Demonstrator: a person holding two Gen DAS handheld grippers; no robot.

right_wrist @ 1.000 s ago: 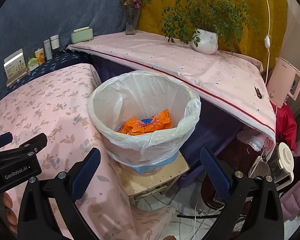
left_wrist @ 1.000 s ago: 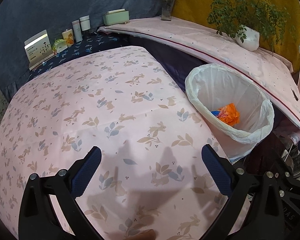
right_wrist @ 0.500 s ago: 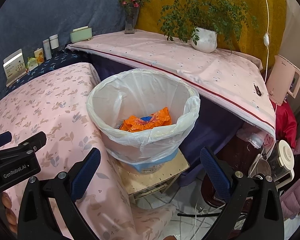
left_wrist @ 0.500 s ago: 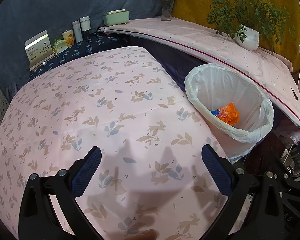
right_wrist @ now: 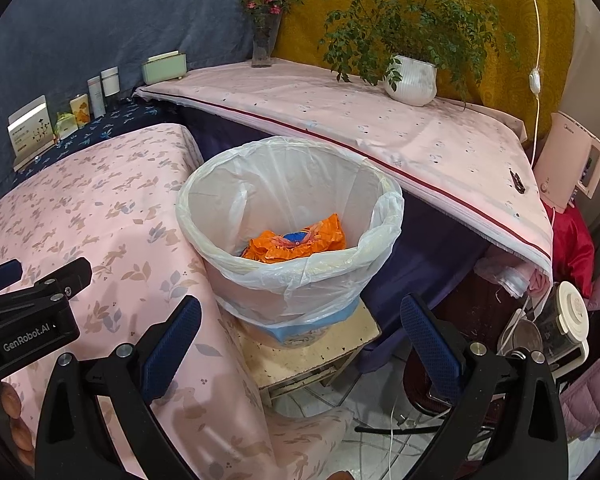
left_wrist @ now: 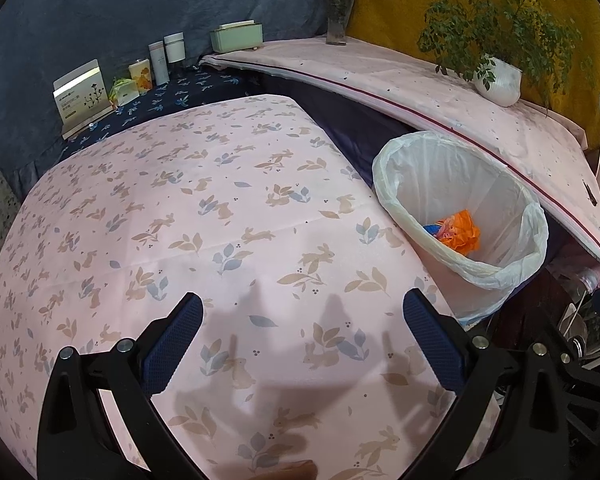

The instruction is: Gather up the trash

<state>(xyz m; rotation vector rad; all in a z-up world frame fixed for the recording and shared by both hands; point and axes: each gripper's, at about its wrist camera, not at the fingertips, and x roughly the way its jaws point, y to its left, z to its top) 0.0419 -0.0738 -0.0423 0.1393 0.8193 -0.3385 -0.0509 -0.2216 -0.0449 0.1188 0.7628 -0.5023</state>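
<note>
Pink rabbit-print cloth [left_wrist: 228, 216] covers the table; lined bin [right_wrist: 292, 240] beside it.

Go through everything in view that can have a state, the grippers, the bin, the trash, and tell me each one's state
left gripper: open, empty, over the pink tablecloth
right gripper: open, empty, facing the trash bin
trash bin: upright, lidless, lined with a white bag, mostly empty
orange wrapper: crumpled, lying in the bin's bottom
potted plant: upright on the shelf
flower vase: upright, holding flowers
</note>
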